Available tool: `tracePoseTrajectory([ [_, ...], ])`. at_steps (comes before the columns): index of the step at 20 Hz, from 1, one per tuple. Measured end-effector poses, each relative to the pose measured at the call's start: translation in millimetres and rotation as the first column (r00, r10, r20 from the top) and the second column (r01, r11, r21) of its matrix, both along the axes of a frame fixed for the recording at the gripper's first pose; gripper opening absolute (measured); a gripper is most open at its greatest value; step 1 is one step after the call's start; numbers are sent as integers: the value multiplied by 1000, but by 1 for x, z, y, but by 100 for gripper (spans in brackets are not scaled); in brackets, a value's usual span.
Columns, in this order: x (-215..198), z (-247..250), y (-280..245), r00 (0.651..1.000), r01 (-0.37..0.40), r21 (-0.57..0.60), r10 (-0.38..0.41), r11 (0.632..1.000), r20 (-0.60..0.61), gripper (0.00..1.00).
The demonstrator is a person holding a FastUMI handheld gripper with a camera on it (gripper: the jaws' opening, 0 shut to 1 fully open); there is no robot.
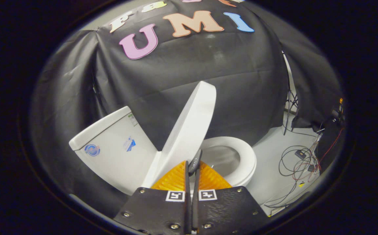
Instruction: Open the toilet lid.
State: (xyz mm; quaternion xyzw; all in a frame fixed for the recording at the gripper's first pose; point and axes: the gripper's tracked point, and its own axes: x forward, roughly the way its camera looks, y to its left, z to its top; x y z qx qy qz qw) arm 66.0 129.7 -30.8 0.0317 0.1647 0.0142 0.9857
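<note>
Lid: the white oval plastic toilet lid (190, 127) stands raised at a steep tilt, leaning toward the tank, its lower edge down at the claw's fingertips.
Claw: the claw (193, 166) has its two fingers drawn nearly together, a thin dark slit between them; a small dark piece sits at the tips against the lid's lower edge. Whether both fingers press on the lid cannot be told.
Seat: the white ring-shaped toilet seat (244, 156) lies flat on the bowl, just beyond the fingers and beside the raised lid, the opening uncovered.
Tank: the white ceramic tank (110, 147) stands behind the lid, its flat top cover in place.
Labels: a round blue sticker (92, 150) and a small blue-and-white sticker (130, 144) sit on the tank's side, and a narrow greenish label (132, 119) near its top edge; their writing is too small to read.
Floor: a pale grey floor (270, 163) spreads beside the bowl.
Cables: thin black, white and red cables (298, 163) lie looped on the floor, well apart from the toilet, near some small dark boxes.
Room: black cloth (208, 71) hangs as the booth's wall behind the toilet.
</note>
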Motion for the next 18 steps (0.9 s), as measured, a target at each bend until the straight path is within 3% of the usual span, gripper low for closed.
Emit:
tracePoseTrajectory([
  [6,-1,9,18,999,-16,-39,17,999,28,1],
  [18,-6,32,84,985,-118,-154,135,981,108,1],
])
